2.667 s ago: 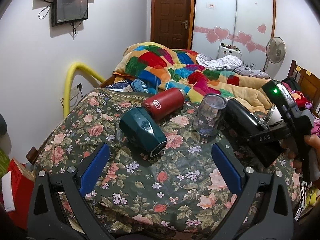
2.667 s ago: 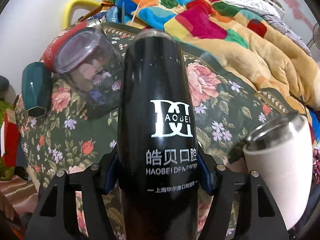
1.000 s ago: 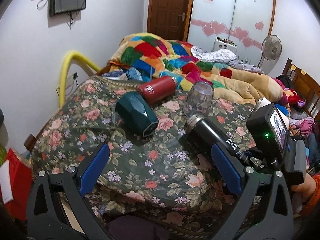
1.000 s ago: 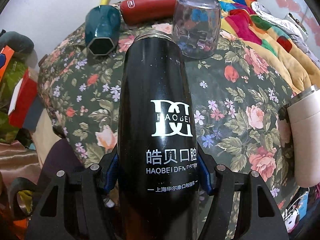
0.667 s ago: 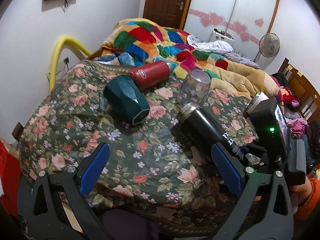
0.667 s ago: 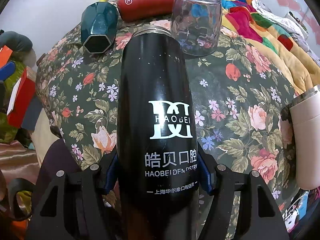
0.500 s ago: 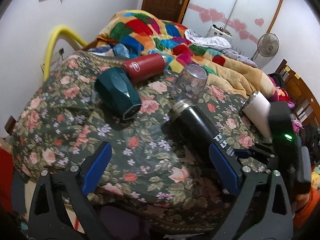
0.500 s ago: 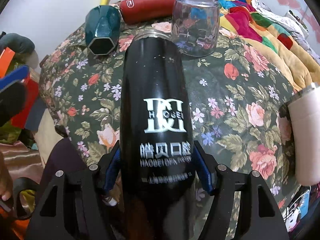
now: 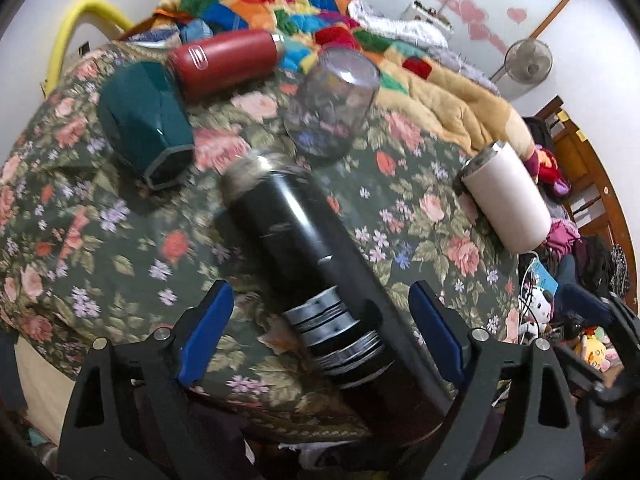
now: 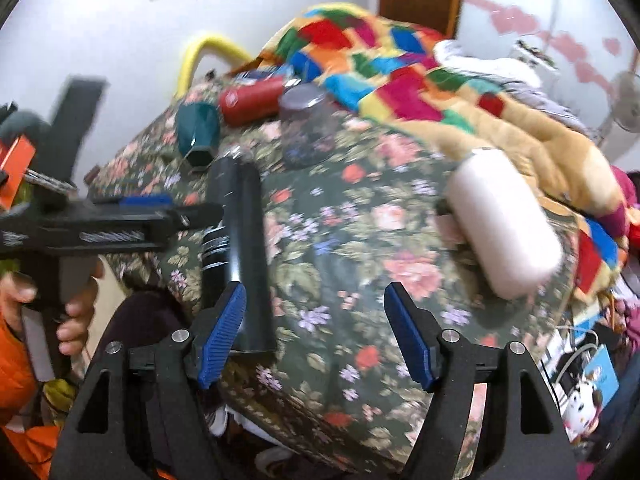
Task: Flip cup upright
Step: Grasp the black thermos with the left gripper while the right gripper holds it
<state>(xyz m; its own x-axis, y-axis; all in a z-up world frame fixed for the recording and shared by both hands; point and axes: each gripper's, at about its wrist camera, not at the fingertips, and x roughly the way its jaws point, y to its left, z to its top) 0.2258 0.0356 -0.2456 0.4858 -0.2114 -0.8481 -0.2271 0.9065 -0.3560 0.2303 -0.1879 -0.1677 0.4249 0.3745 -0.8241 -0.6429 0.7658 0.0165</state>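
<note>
A black flask (image 9: pixel 304 240) lies on its side on the floral cloth (image 9: pixel 120 232), between the open fingers of my left gripper (image 9: pixel 320 332), its ringed end nearest me. It also shows in the right wrist view (image 10: pixel 240 232), left of my right gripper (image 10: pixel 316 336), which is open and empty. My left gripper (image 10: pixel 132 216) reaches the flask from the left there. A clear glass (image 9: pixel 332 104) stands mouth down beyond the flask.
A teal cup (image 9: pixel 144 132) and a red bottle (image 9: pixel 224 60) lie at the back left. A white tumbler (image 9: pixel 508 200) lies at the right edge. A colourful quilt (image 9: pixel 280 4) is piled behind. The cloth's front edge drops off near me.
My right gripper has let go of the black flask and pulled back to the right. The flask now lies on the cloth. My left gripper has moved in around it.
</note>
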